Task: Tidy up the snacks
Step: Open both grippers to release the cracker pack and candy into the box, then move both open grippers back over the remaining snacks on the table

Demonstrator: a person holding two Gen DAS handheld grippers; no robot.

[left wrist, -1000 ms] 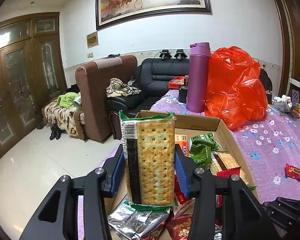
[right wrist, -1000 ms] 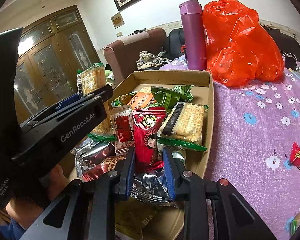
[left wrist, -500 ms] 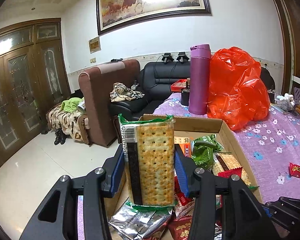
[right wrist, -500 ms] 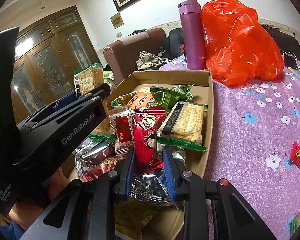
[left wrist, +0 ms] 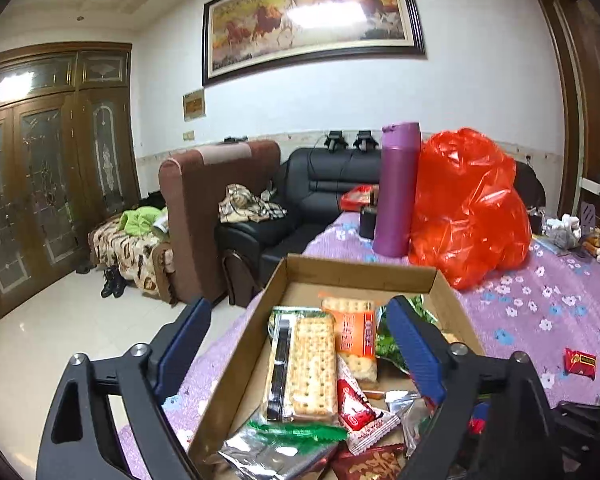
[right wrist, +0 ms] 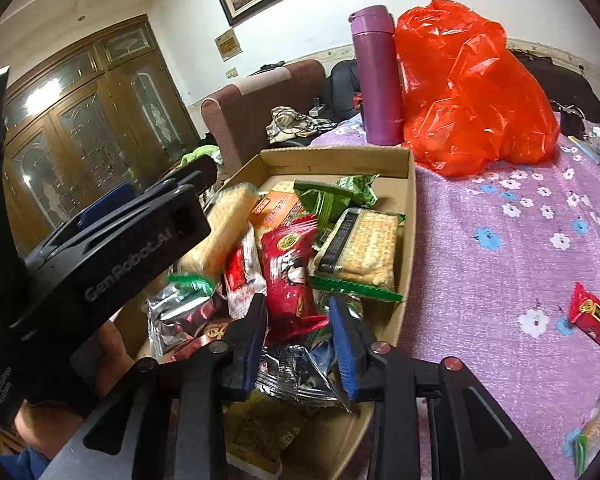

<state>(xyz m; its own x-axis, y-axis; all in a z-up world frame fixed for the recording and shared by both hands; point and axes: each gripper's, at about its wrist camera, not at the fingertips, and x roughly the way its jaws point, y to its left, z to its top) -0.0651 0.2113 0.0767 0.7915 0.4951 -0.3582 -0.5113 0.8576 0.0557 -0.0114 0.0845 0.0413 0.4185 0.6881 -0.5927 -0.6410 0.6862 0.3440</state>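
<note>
The cracker pack lies in the cardboard box, at its left wall. It seems light, stiff and breakable; better grip the long edges. Left gripper is opening wide, nothing pressed. Right gripper is opening around the red packet.

Box, flask, bag on tablecloth

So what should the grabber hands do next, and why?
Probably lift the left gripper away: its jaws are opening, and the cracker pack lies loose in the cardboard box. Then fetch the red snack on the purple cloth.
</note>
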